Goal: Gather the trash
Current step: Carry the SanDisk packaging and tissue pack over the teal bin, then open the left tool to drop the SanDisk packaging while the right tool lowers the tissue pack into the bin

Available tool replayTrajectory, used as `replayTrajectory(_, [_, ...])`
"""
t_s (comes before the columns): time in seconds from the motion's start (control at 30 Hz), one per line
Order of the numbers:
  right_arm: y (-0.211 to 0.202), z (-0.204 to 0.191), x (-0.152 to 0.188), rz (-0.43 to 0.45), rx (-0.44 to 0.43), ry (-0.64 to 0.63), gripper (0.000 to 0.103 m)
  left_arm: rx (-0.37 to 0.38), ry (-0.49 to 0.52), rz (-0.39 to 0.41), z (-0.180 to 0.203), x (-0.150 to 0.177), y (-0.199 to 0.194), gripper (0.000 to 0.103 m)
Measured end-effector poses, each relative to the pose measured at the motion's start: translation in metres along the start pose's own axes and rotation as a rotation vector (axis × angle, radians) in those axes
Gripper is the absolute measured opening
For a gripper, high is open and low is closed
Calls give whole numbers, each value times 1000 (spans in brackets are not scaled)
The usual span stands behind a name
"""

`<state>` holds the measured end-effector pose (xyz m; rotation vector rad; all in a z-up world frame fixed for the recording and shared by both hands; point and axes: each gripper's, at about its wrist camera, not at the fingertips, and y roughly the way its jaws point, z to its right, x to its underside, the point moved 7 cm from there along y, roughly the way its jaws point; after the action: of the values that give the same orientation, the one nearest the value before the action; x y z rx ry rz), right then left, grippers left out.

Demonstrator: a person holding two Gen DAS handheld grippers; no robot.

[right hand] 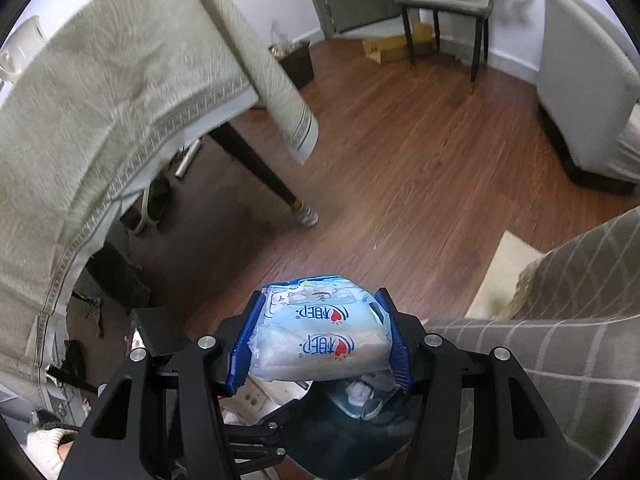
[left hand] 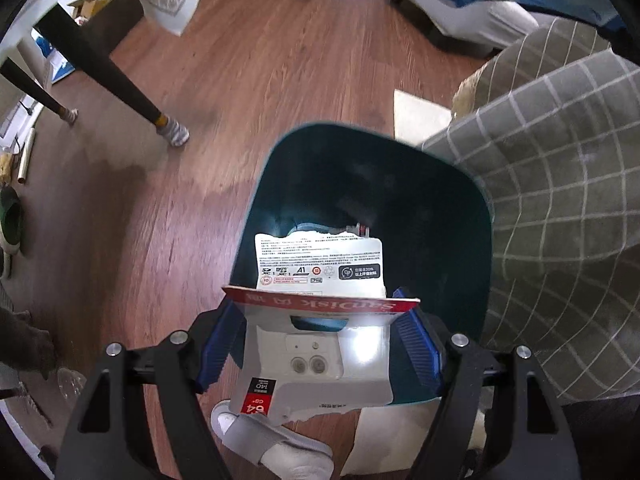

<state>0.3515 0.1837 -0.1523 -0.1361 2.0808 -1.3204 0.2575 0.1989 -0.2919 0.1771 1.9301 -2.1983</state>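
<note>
My left gripper (left hand: pixel 320 332) is shut on a torn red-and-white SanDisk card package (left hand: pixel 320 308), held over the near rim of a dark teal trash bin (left hand: pixel 400 184) standing on the wood floor. The package's white flap hangs into the bin's mouth. My right gripper (right hand: pixel 320 340) is shut on a light-blue wet-wipes pack (right hand: pixel 324 340), held above the floor. Below it in the right wrist view, the bin (right hand: pixel 344 440) and the left gripper with the package (right hand: pixel 256 396) show partly.
A table with a cream cloth (right hand: pixel 100 120) and dark legs (right hand: pixel 260 168) stands left. A grey checked cushion (left hand: pixel 560 220) lies right of the bin. A white sofa (right hand: pixel 580 92) and a chair (right hand: pixel 444 4) are farther back. My slippered foot (left hand: pixel 272 448) is near.
</note>
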Motion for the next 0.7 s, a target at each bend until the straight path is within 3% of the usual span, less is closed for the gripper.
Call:
replayTrajectory(0.13, [19,-2,6,-47,7,-5,57,25,13,-48,0,12,15,78])
replayTrajectory(0.37, [41,2,18,-105,28,4,57,-4,12,-64,-9,21,27,79])
replayTrajectory(0.47, [48,2,24,-128,33,1,57,-13,22,-45,-11,20,25,88])
replayTrajectory(0.7, [62,0,32,-167,43,-6,57,-4,19,-22,-18,19,14,90])
